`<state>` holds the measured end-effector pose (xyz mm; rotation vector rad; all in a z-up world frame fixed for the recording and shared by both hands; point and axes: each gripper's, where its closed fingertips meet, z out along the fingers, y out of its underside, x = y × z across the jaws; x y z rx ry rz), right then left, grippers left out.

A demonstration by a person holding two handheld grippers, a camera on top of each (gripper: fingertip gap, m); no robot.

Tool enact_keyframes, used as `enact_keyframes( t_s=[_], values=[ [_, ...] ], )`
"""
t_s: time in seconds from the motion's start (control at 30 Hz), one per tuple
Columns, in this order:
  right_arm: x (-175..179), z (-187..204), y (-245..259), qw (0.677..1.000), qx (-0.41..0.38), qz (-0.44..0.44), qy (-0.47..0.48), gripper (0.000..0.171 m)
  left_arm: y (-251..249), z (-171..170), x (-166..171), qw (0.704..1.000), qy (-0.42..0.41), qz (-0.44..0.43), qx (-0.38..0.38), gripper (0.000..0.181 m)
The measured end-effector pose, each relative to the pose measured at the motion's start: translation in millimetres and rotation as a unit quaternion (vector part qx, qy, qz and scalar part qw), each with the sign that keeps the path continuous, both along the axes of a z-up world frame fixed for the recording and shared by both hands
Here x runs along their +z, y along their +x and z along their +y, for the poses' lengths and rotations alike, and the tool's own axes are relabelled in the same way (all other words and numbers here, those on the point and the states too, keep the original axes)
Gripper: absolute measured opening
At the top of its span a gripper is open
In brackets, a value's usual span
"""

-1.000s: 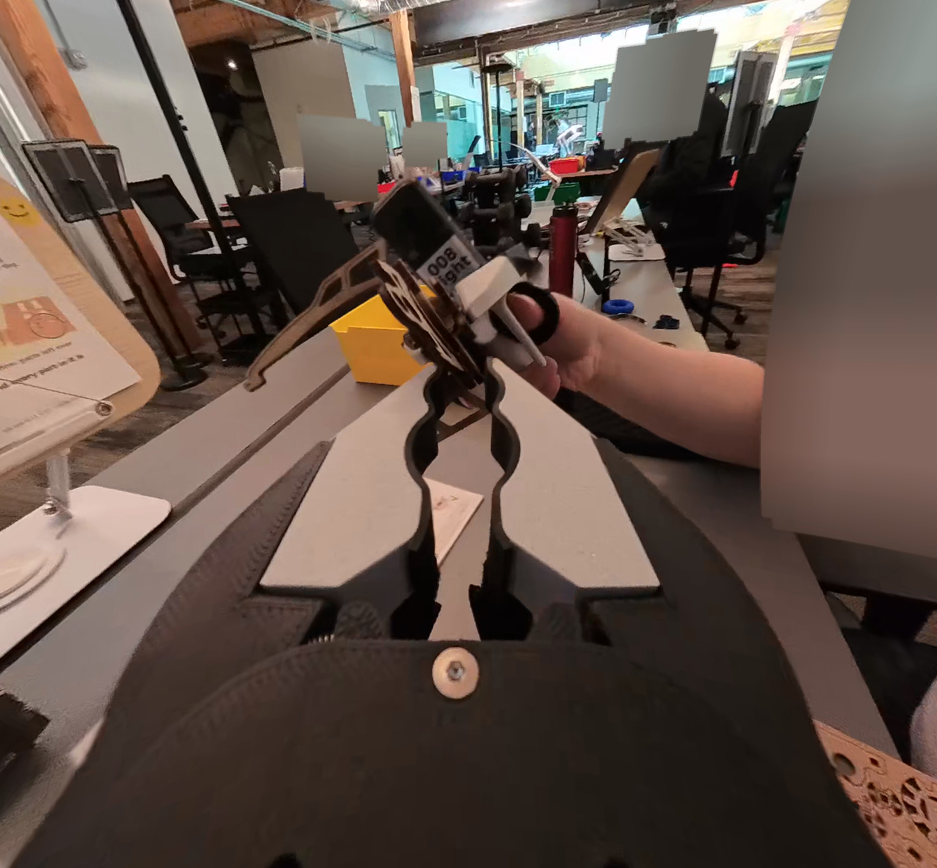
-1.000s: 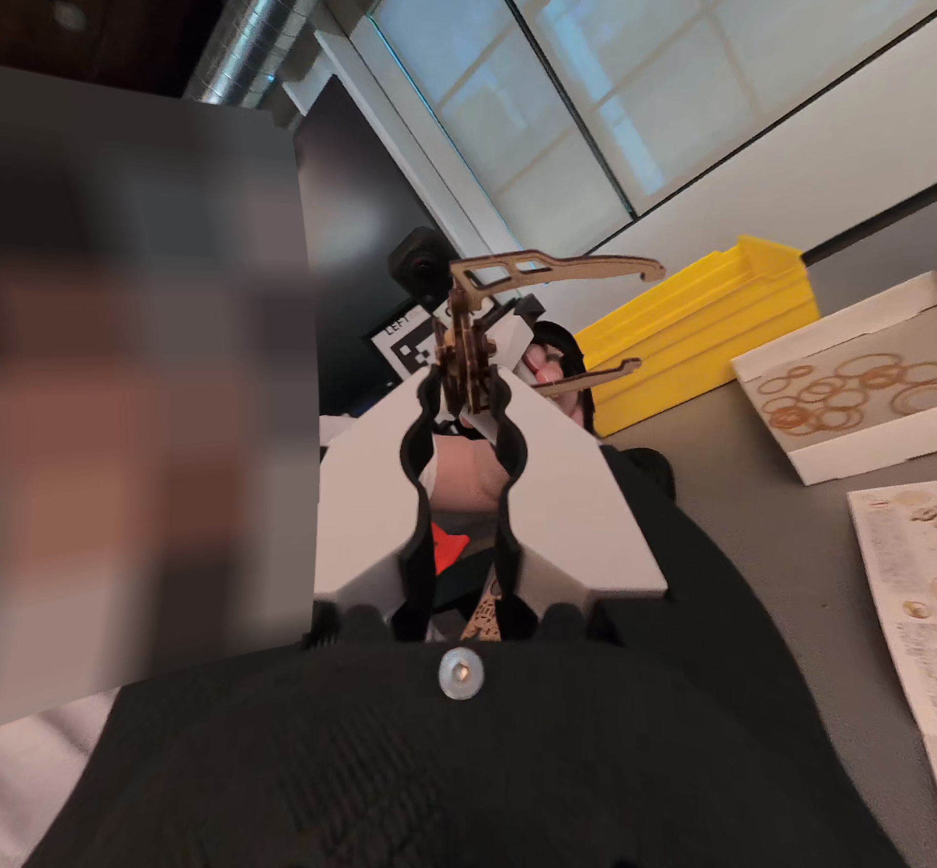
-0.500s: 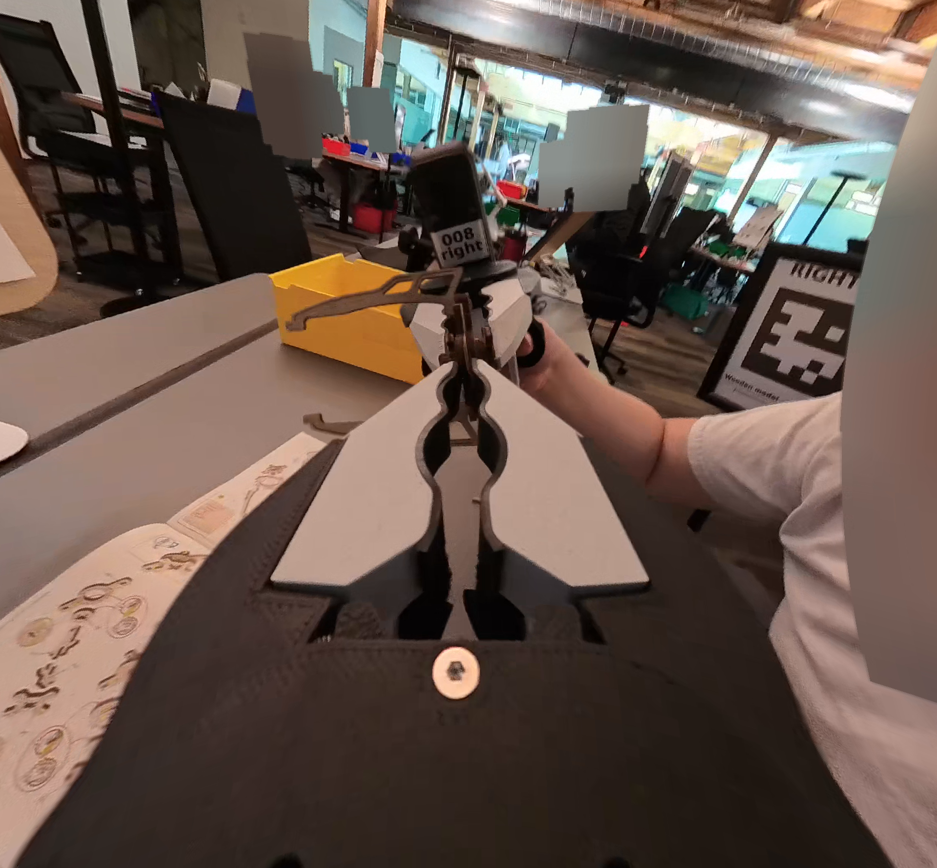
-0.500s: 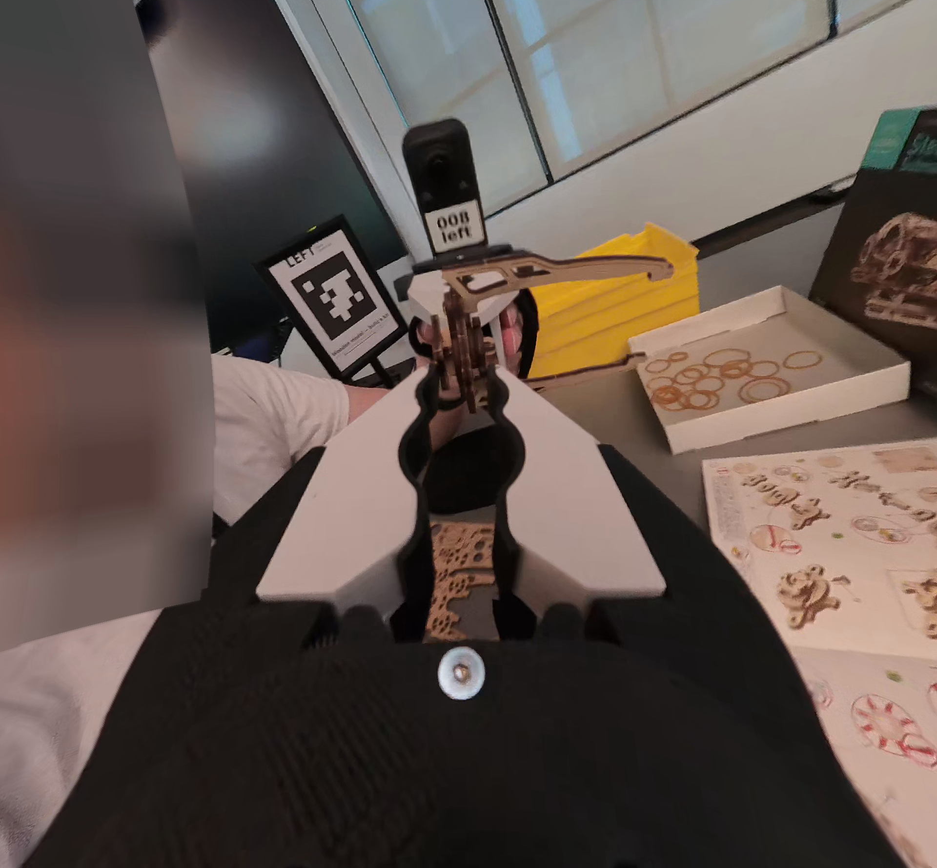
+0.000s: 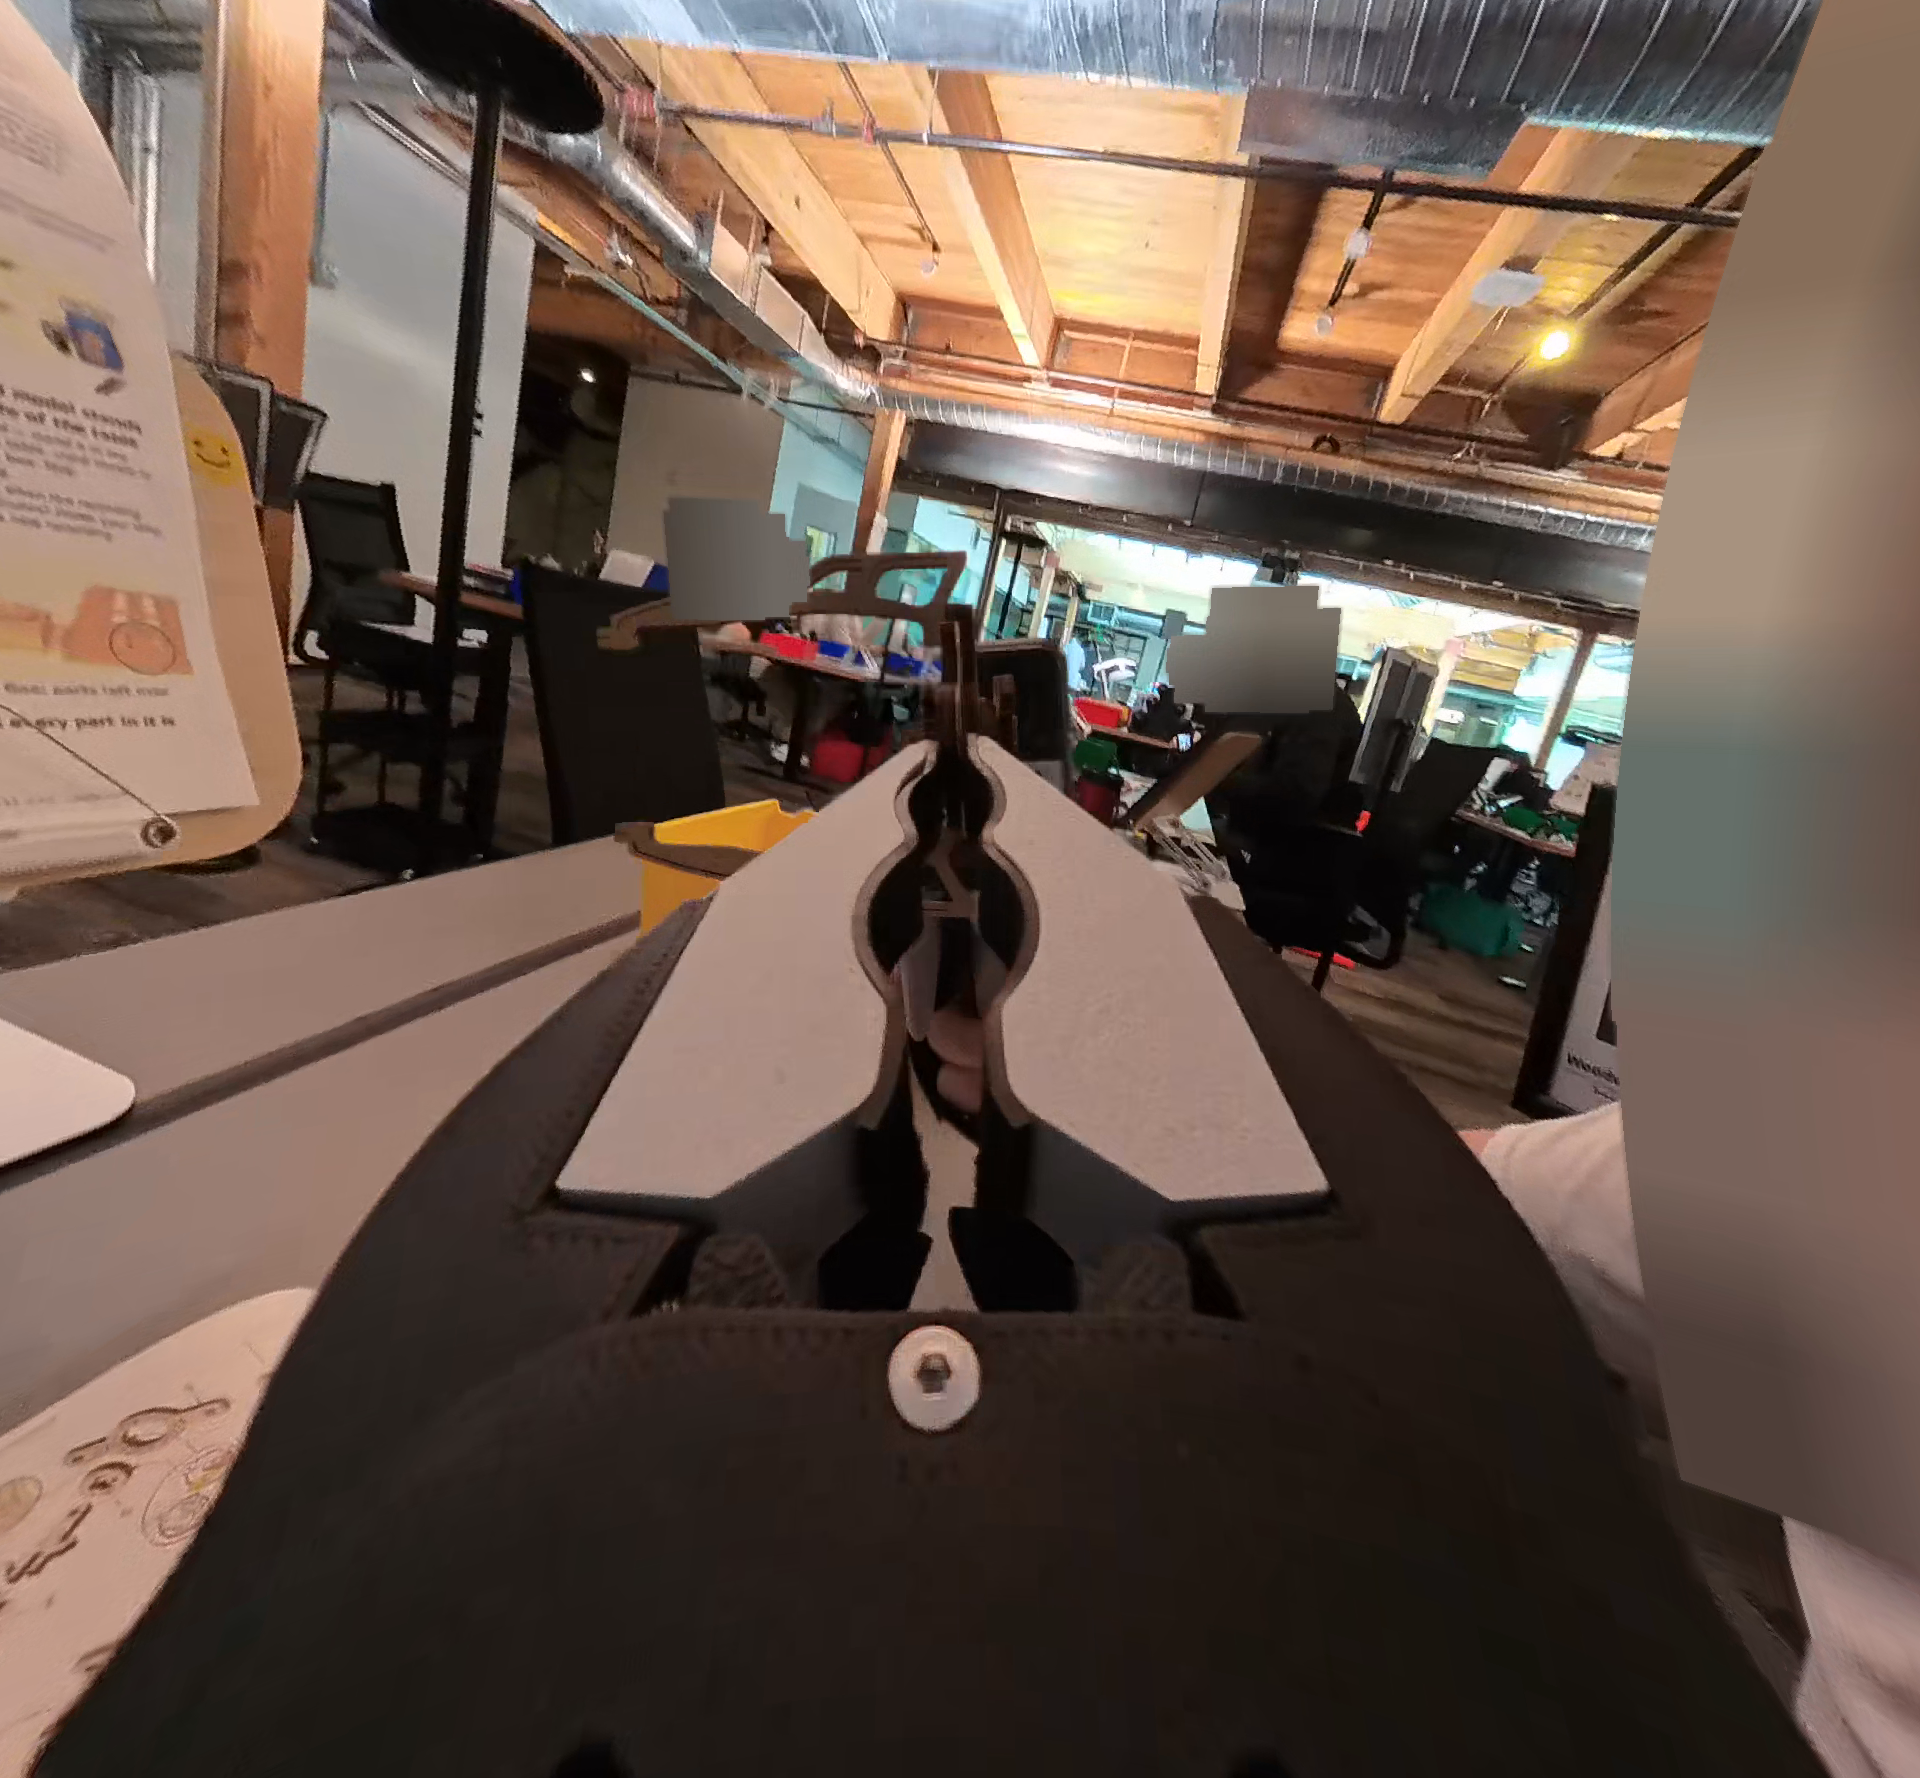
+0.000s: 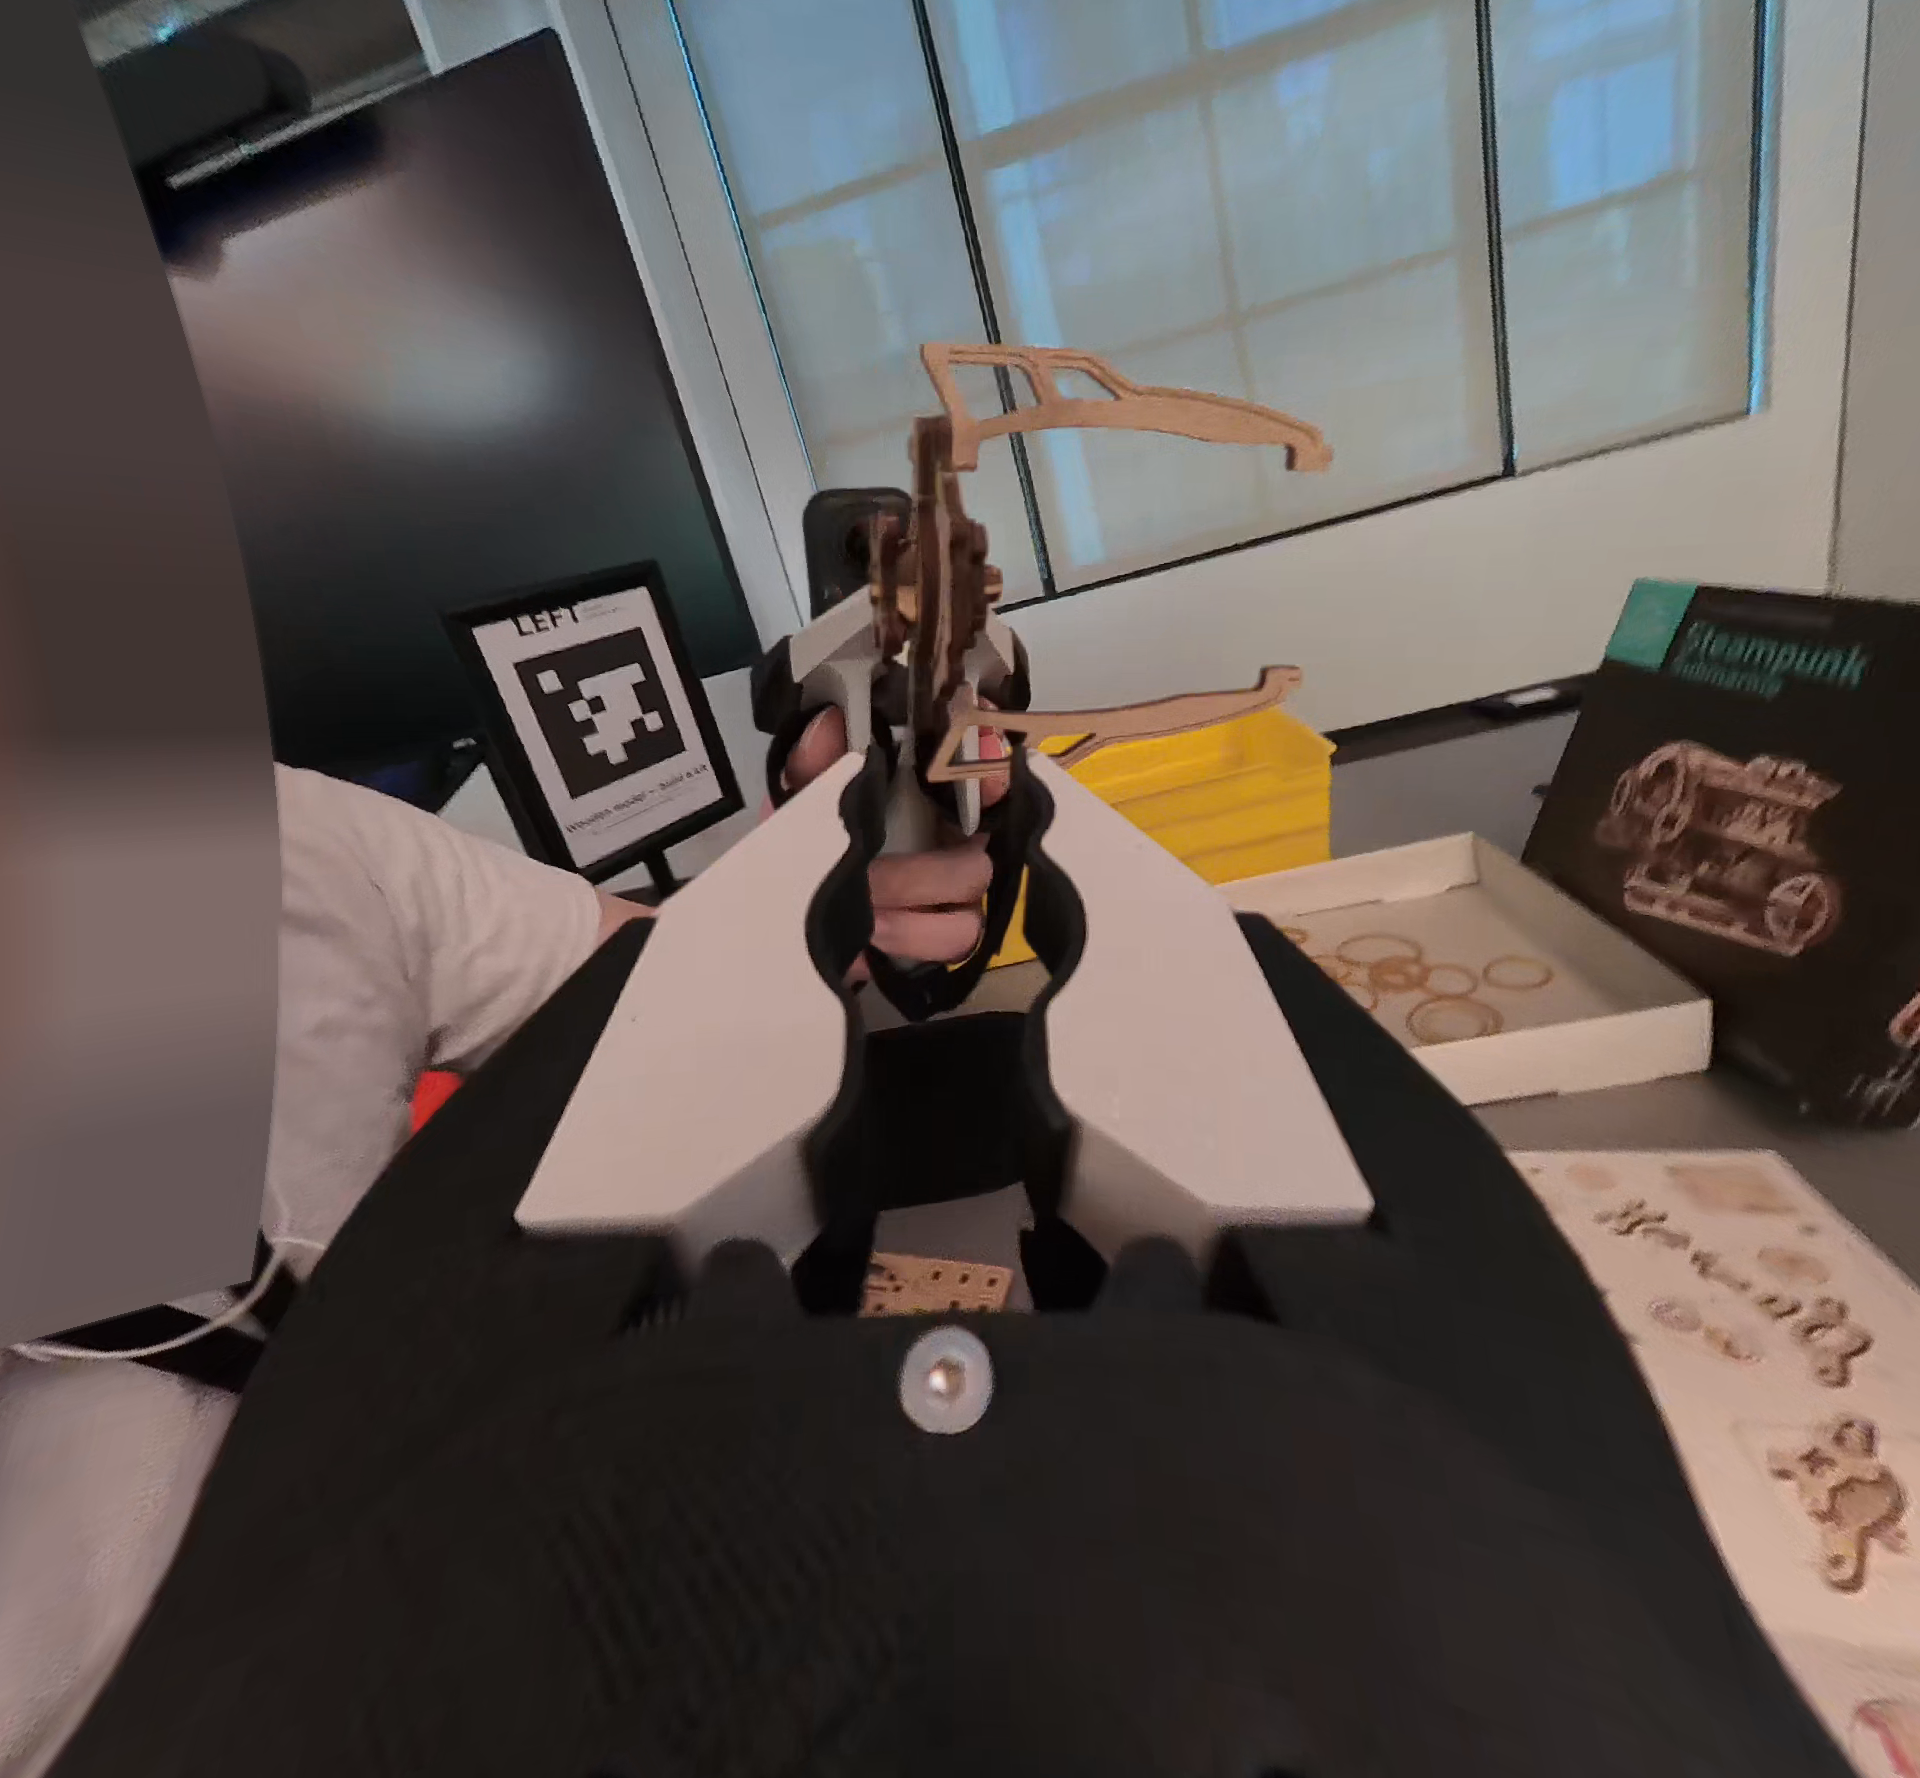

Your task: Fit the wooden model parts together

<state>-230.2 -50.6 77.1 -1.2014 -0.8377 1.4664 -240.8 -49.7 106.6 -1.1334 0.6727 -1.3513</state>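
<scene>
The wooden model point(image 5: 951, 679) is a stack of brown gears with two long curved arms. My left gripper point(image 5: 951, 752) is shut on its lower edge and holds it upright in the air, one arm point(image 5: 790, 601) reaching left. In the right wrist view the model point(image 6: 935, 585) stands edge-on between the left gripper's white fingers point(image 6: 831, 679), held by a hand. My right gripper point(image 6: 940, 778) sits just below the model with its jaws parted. The base of the lower arm point(image 6: 1122, 710) lies at its tips.
A yellow bin point(image 6: 1195, 793) stands behind the model on the grey table point(image 5: 260, 1001). A white tray point(image 6: 1558, 1063) of wooden rings, a dark model box point(image 6: 1714, 845) and an instruction sheet point(image 6: 1714, 1365) lie to the right. A framed marker sign point(image 6: 603, 720) stands at the left. Left and right tips are no more than a few centimetres apart.
Both grippers have tilted upward with the model raised. My right gripper's jaws were closed on the model and now stand parted below it. The left gripper keeps its hold.
</scene>
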Motion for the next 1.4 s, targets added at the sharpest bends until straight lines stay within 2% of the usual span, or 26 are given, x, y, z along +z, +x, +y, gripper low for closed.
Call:
enact_keyframes(
  t_s=[0.1, 0.2, 0.4, 0.47, 0.7, 0.77, 0.83, 1.1, 1.27, 1.4],
  values=[
    [10, -10, 2, 0.998, -0.013, 0.027, 0.062, 0.021, 0, -2, 1, 1.0, -0.001, -0.009, -0.003, 0.0],
    [12, -6, 4, 0.995, -0.045, 0.029, 0.084, 0.02, 1, -7, 4, 0.999, -0.01, -0.03, -0.023, 0.0],
    [15, -19, 4, 0.991, -0.026, 0.04, 0.121, 0.012, 5, -12, 2, 0.998, -0.027, -0.04, -0.046, 0.0],
    [13, -21, 2, 0.992, -0.014, 0.029, 0.121, 0.007, 5, -14, 4, 0.997, -0.035, -0.047, -0.057, 0.0],
    [10, -17, 2, 0.997, 0.002, 0.025, 0.078, 0.011, 7, -14, 2, 0.996, -0.041, -0.045, -0.061, 0.0],
    [7, -10, 1, 0.997, -0.016, 0.014, 0.068, 0.027, 8, -14, 1, 0.997, -0.042, -0.043, -0.057, 0.0],
    [8, -17, 0, 0.997, 0.005, 0.016, 0.077, 0.012, 9, -13, 0, 0.997, -0.04, -0.041, -0.052, 0.0],
    [9, -23, -1, 0.996, 0.013, 0.009, 0.091, 0.011, 10, -17, 1, 0.997, -0.035, -0.042, -0.054, 0.0],
    [13, -22, 3, 0.998, 0.035, 0.023, 0.051, 0.01, 12, -18, 0, 0.998, -0.018, -0.019, -0.057, 0.0],
    [19, -16, 9, 0.998, 0.039, 0.05, 0.013, 0.01, 24, -15, -18, 0.996, 0.028, 0.084, -0.032, 0.035]
  ],
)
